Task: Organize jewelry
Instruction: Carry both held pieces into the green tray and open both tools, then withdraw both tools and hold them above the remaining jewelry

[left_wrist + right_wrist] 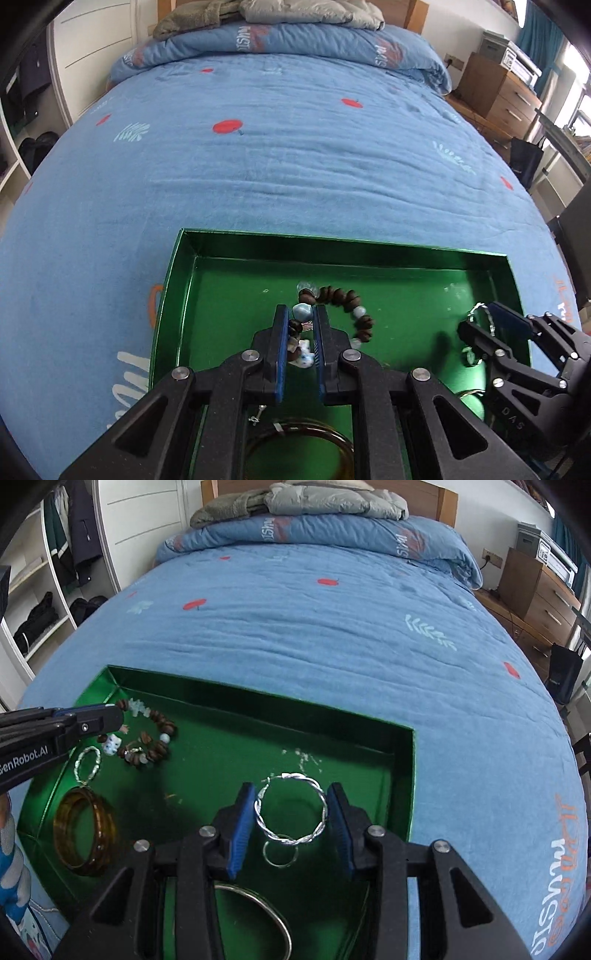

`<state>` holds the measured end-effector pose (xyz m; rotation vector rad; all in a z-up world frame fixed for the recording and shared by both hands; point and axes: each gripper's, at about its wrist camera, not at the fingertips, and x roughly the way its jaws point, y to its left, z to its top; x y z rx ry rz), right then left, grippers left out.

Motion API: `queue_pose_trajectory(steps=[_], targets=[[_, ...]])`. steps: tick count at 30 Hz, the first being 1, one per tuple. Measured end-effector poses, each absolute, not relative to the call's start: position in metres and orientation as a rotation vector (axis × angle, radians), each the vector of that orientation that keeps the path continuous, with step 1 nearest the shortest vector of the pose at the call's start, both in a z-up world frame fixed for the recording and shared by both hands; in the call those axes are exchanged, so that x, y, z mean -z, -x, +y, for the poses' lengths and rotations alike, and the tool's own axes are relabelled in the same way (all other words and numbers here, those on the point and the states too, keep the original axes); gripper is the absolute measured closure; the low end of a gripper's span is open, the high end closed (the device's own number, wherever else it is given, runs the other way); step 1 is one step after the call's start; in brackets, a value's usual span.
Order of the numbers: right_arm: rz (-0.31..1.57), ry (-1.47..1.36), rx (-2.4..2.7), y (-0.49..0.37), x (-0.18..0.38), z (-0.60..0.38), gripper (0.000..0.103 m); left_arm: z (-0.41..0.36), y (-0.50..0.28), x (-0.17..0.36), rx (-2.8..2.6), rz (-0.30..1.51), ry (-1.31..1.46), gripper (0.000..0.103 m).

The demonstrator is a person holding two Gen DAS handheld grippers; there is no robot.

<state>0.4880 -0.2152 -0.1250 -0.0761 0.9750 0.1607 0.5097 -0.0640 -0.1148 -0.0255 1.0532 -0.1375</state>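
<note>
Jewelry lies gathered in a shallow green tray (402,771) set on a blue quilted bed (332,635); a beaded bracelet (347,301) of brown and pale blue beads rests near the tray's far left corner, and the left gripper (301,314) has its blue-padded fingers narrowed around one end of it, a pale blue bead sitting between the tips; whether the pads actually press the beads cannot be told. A twisted silver hoop (291,808) sits between the fingers of the right gripper (291,805), which appear to touch its sides, with a small plain ring (280,853) hanging from it; an amber bangle (83,834) lies by the tray's left wall, a second twisted silver hoop (88,762) just beyond it, and a thin silver bangle (269,915) lies at the near edge.
</note>
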Motion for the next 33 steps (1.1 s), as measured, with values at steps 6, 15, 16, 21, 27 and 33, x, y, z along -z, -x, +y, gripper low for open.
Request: queue_pose_trajectory(steps=[6,15,16,21,27,33], targets=[[1.022,0.093,-0.142,-0.496,0.131,-0.216,0.064,-0.057,-0.510,0.120,0.133,1.071,0.041,0.090],[0.874,0.058,-0.150,-0.437,0.057,-0.229,0.062,-0.039,-0.449,0.025,0.139,0.892,0.000,0.061],[0.852,0.058,-0.151,-0.425,0.044,-0.231,0.062,-0.034,-0.439,0.012,0.136,0.875,0.003,0.061],[0.754,0.052,-0.152,-0.368,-0.016,-0.237,0.061,-0.013,-0.378,-0.052,0.122,0.781,0.010,0.059],[0.622,0.034,-0.178,-0.286,-0.090,-0.239,0.061,0.010,-0.295,-0.115,0.101,0.676,0.009,0.055],[0.544,0.033,-0.221,-0.189,-0.123,-0.239,0.061,0.025,-0.211,-0.128,0.114,0.646,0.017,0.054]])
